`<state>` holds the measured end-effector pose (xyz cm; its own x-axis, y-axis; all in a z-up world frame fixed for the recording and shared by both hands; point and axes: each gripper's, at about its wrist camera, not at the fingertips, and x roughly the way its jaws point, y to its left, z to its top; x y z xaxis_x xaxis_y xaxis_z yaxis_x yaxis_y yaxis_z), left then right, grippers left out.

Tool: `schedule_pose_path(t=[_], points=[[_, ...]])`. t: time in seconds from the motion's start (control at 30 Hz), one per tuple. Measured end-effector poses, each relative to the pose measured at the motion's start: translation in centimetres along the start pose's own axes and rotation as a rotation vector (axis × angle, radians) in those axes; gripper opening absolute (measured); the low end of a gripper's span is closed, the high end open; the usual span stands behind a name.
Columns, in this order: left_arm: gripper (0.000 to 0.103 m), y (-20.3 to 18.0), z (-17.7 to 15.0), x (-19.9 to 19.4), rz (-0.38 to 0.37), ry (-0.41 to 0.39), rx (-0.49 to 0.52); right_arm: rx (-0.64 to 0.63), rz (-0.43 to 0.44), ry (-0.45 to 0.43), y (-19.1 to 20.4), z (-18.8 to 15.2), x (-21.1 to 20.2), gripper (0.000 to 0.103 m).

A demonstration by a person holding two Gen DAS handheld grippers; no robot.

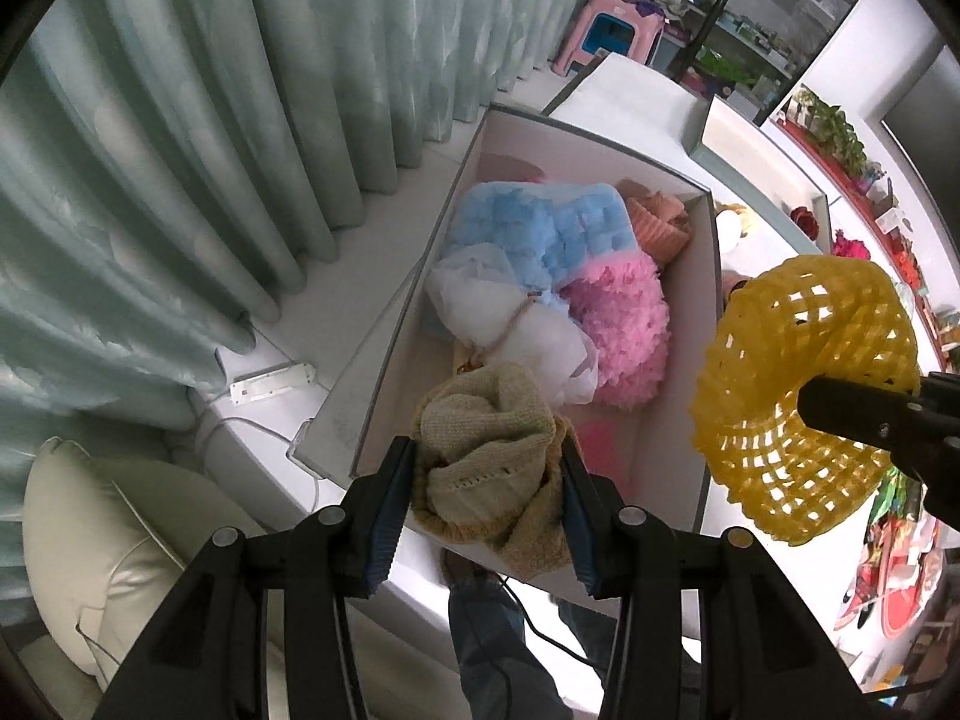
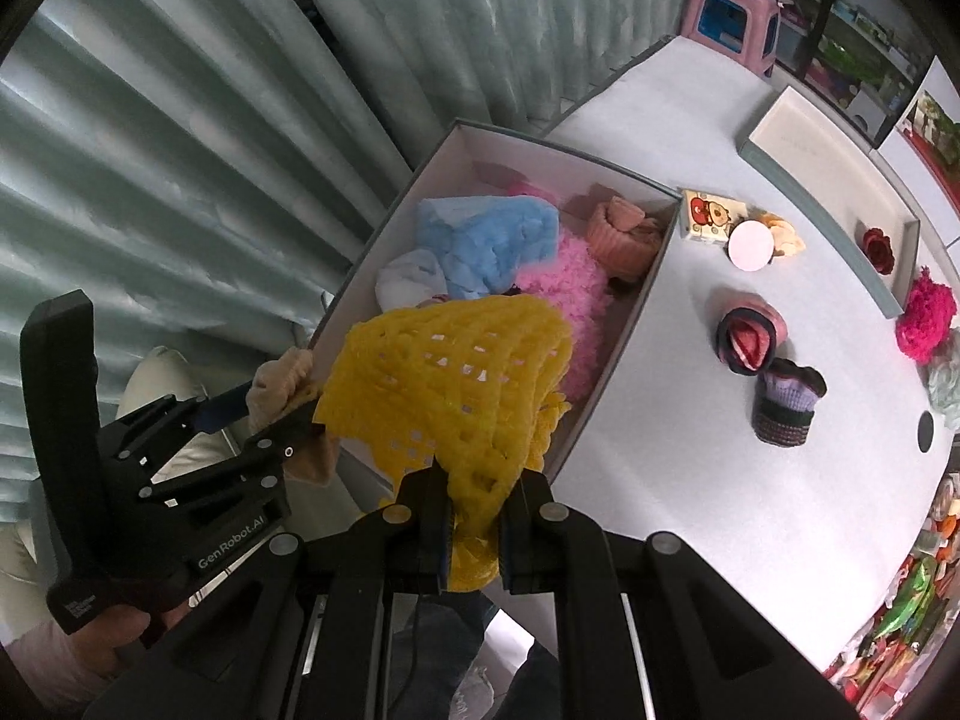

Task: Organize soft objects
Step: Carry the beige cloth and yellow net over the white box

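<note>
- Closest to the lens in the left wrist view, the left gripper [image 1: 489, 498] has its jaws pinching a bundle of beige knit cloth [image 1: 486, 450], low in the centre of the frame, right at the near end of the open box [image 1: 711, 360].
- Over in the right wrist view, the right gripper [image 2: 474, 531] has its jaws pressed tight on a yellow net-like mesh piece [image 2: 444, 384], which fans out above them and covers the near part of the box.
- That same yellow piece shows at the right of the left wrist view, hanging off the other tool's black tip, beside the box's right wall.
- Inside the box: a fluffy blue piece [image 1: 534, 234] toward the far end, a pink feathery one [image 1: 624, 330] to its lower right, a white gauzy bundle [image 1: 498, 300] at the left, and a peach knit item [image 1: 660, 219] in the far right corner.
- On the white worktop [image 2: 690, 450], right half of the right wrist view, lie two rolled knit items [image 2: 768, 372] at centre right, a bright pink pom [image 2: 927, 315] at the right edge, a small printed packet [image 2: 711, 216] just beside the box's far corner, and a white disc [image 2: 751, 245] touching it.
- A shallow tray [image 2: 828, 204] at upper right holds a dark red rose [image 2: 877, 247].
- Pale green curtains [image 1: 180, 150] fill the left side of both views.
</note>
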<state>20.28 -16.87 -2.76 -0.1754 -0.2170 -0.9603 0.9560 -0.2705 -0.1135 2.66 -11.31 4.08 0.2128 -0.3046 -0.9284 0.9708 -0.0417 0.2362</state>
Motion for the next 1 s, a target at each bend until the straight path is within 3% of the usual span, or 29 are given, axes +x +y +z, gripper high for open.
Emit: schedule_pose_path(t=[0.43,1.0], points=[[0.047,-0.8,0.2,0.3,0.015,0.014,0.021,0.060,0.000,0.005,-2.2,-0.4,0.0,0.012],[0.047,-0.9,1.7,1.2,0.040,0.018,0.014,0.038,0.012,-0.004,-2.3,1.4,0.4,0.012]])
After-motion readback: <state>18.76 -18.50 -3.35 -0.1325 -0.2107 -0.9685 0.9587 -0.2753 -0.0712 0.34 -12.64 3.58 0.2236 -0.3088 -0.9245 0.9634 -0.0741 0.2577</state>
